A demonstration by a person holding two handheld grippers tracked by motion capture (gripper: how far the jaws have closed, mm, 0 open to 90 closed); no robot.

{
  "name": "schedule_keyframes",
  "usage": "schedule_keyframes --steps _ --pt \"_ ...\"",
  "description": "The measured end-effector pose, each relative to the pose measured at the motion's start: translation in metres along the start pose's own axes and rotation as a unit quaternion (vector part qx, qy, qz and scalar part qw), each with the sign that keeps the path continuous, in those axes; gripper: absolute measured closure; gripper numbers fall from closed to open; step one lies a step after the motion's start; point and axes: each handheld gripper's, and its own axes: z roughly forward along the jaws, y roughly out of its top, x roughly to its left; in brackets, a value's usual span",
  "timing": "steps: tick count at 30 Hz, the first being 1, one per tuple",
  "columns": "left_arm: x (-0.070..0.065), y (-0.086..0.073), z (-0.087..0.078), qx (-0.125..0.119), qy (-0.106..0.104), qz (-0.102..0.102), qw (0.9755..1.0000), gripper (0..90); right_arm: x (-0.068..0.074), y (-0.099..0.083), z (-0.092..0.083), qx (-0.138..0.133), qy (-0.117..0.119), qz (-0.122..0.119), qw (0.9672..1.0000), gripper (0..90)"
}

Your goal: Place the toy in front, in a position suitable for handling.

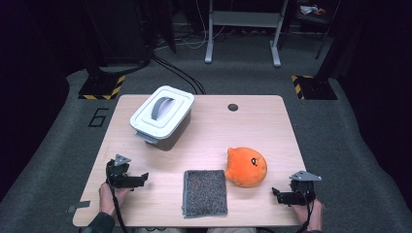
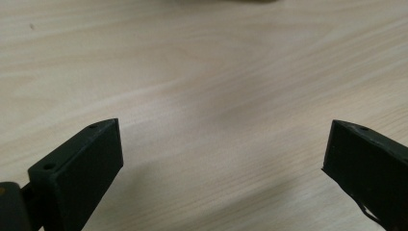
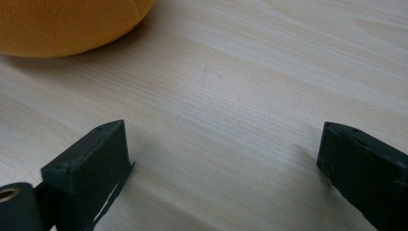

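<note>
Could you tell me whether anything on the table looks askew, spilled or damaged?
Nothing is spilled or visibly damaged. The white bin sits turned at an angle to the table edges, lid shut. The grey mat lies flat and the orange plush toy rests beside it. Both tools, left and right, are open and empty.

Light wood table (image 1: 272,121) on grey carpet (image 1: 63,145), dim room, dark at the edges. White metal frame legs (image 1: 243,22) far centre. Black stands on yellow-black striped bases (image 1: 102,87) far left and far right (image 1: 313,87). Cables (image 1: 177,73) across the floor; "6" (image 1: 98,117) marked left.
</note>
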Motion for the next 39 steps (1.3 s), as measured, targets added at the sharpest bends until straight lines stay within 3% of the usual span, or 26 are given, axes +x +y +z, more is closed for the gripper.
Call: schedule_keyframes --steps 3,5,8,10,11,23,30,39 --pt "-0.001 -0.005 0.004 0.012 0.002 0.008 0.9999 0.0 -0.001 0.0 -0.001 -0.003 0.005 0.008 1.0 3.5" --pt "-0.003 -0.006 0.006 0.006 0.013 0.018 0.9997 0.0 -0.001 0.0 -0.002 -0.009 0.014 0.014 0.9998 3.9" --pt "-0.002 -0.007 0.007 -0.003 0.012 0.016 0.9998 0.0 0.002 0.004 -0.005 -0.01 0.019 0.009 0.9997 4.1" --pt "-0.002 -0.01 0.007 -0.005 0.02 0.033 0.9992 0.0 0.006 0.008 -0.008 -0.015 0.025 0.008 0.9995 4.2" --pt "-0.002 -0.012 0.007 -0.014 0.02 0.032 0.9992 0.0 0.007 0.01 -0.01 -0.019 0.029 0.006 0.9994 4.3" --pt "-0.002 -0.013 0.006 -0.012 0.01 0.042 0.999 0.0 0.025 0.047 -0.031 -0.056 0.066 -0.013 0.9962 4.6" --pt "-0.002 -0.012 0.006 -0.011 0.008 0.043 0.999 0.0 0.033 0.072 -0.027 -0.062 0.089 -0.027 0.9938 6.0" --pt "-0.003 -0.013 0.006 -0.011 0.008 0.043 0.999 0.0 0.042 0.087 -0.006 -0.054 0.116 -0.029 0.9914 9.7"
